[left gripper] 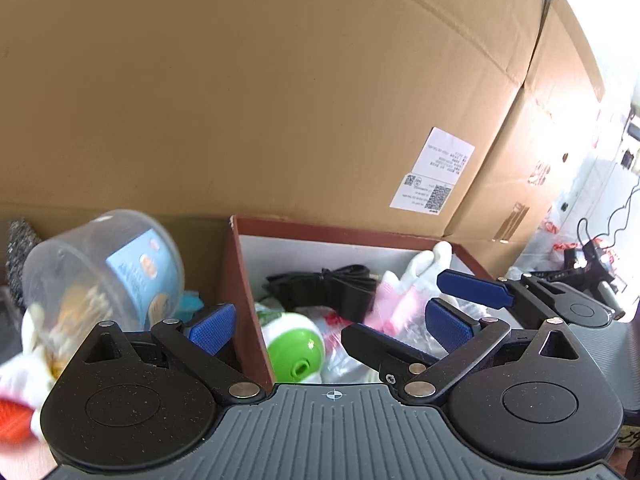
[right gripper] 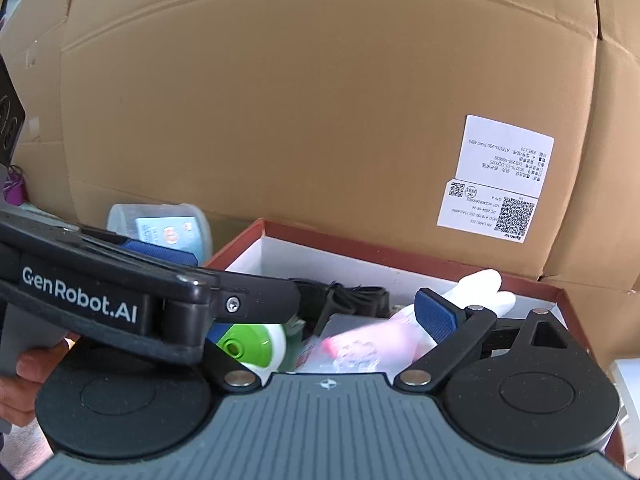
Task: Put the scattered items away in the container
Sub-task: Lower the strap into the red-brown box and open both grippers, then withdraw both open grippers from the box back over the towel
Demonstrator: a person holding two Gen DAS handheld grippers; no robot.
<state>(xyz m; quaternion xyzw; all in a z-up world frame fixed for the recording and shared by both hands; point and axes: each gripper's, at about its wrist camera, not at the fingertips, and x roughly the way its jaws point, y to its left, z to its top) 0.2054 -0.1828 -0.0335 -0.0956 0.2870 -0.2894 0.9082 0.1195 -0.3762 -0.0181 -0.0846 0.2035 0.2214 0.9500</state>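
A red-brown box (left gripper: 240, 280) with a white inside holds a black strap bundle (left gripper: 324, 288), a green and white round item (left gripper: 294, 346), a pink packet (left gripper: 386, 308) and a white plush piece (left gripper: 430, 260). The box (right gripper: 360, 250) also shows in the right wrist view with the green item (right gripper: 250, 346) and pink packet (right gripper: 360, 344). My left gripper (left gripper: 330, 326) is open and empty over the box's left wall. My right gripper (right gripper: 324, 328) is open and empty above the box; its blue fingers (left gripper: 476, 290) show in the left view. A clear plastic tub (left gripper: 104, 268) lies tilted left of the box.
Large cardboard cartons (left gripper: 280, 100) with white labels (right gripper: 496, 176) stand close behind the box. A white and red soft item (left gripper: 20, 392) lies at the lower left. The left gripper's body (right gripper: 120, 296) crosses the right view. Dark gear and cables (left gripper: 592, 268) lie far right.
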